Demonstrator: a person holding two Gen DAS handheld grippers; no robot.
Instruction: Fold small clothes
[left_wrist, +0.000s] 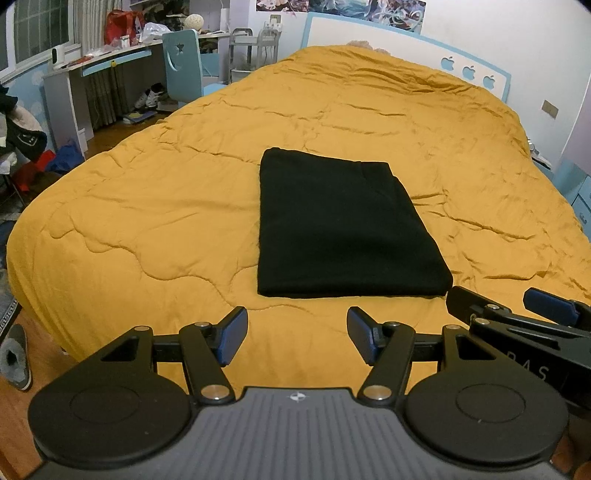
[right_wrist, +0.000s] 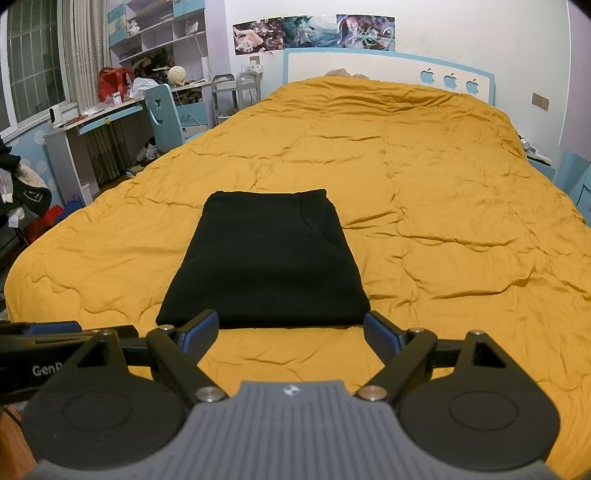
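Left wrist: folded black garment (left_wrist: 343, 225) on quilt (left_wrist: 147, 206)

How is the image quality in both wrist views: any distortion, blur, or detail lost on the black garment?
Left wrist view: strong fisheye bending at the headboard, dark corners, and the folded black garment reads as a nearly featureless patch. Right wrist view: same curvature, the garment shows only faint folds, and the gripper body nearest the lens is soft.

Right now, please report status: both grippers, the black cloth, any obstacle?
Left gripper open, empty. Right gripper open, empty, near edge of black garment. Garment folded flat on yellow quilt. Nothing in the way.
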